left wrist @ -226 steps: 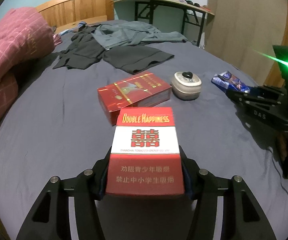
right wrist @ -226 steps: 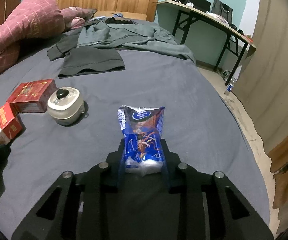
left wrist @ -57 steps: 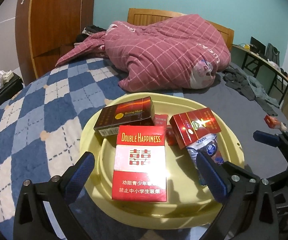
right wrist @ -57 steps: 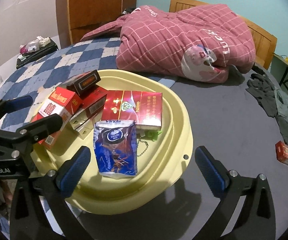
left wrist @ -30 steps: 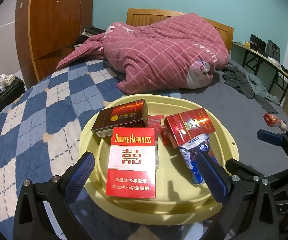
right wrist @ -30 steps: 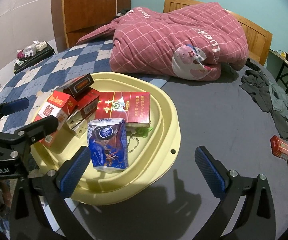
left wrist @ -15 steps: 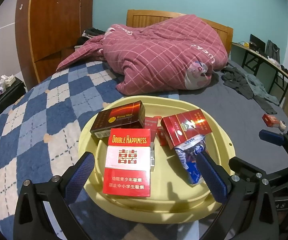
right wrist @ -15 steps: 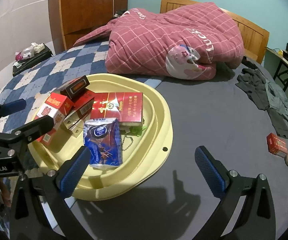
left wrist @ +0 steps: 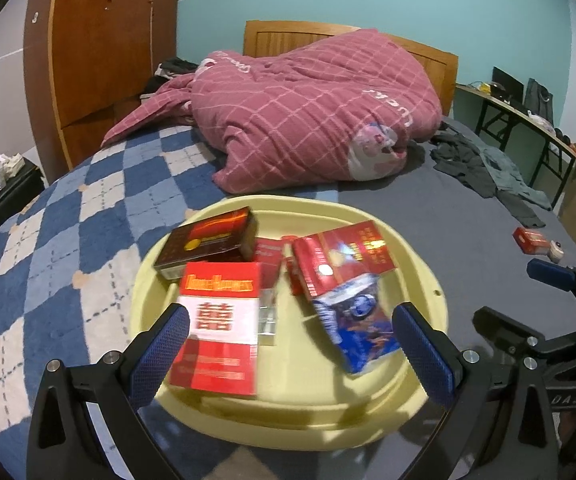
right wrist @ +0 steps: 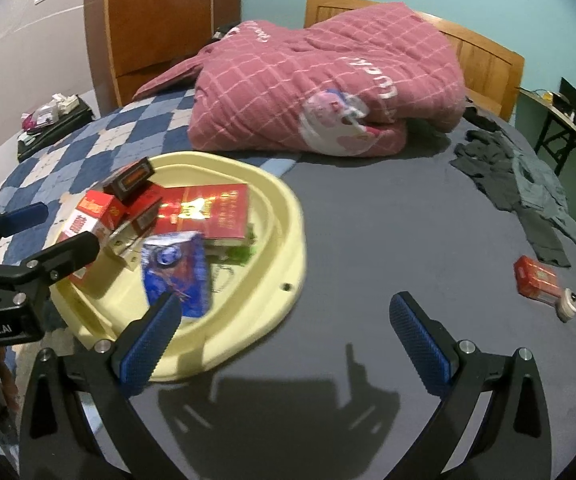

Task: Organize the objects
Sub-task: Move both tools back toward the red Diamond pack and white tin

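A pale yellow basin point(left wrist: 415, 384) point(right wrist: 284, 236) sits on the bed and holds a red-and-white Double Happiness box point(left wrist: 218, 328) point(right wrist: 88, 216), a dark box point(left wrist: 208, 240) point(right wrist: 130, 176), a flat red carton point(left wrist: 343, 260) point(right wrist: 208, 210) and a blue tissue packet point(left wrist: 357, 320) point(right wrist: 178, 268). My left gripper point(left wrist: 288, 344) is open and empty just in front of the basin. My right gripper point(right wrist: 284, 332) is open and empty over the grey sheet at the basin's right rim. A small red box point(left wrist: 531, 238) point(right wrist: 535, 276) and a round cream tin point(left wrist: 555, 250) point(right wrist: 565, 304) lie far right.
A rolled pink checked quilt point(left wrist: 307, 116) point(right wrist: 327, 80) lies behind the basin. Dark clothes point(left wrist: 487, 176) point(right wrist: 527, 184) spread at the right, near a desk point(left wrist: 527, 120). A blue checked blanket point(left wrist: 48, 260) covers the left of the bed. A wooden wardrobe point(left wrist: 100, 48) stands behind.
Both grippers, shut on the Double Happiness box and the tissue packet earlier, have let them go in the basin and are drawing back; the view now swings rightward.
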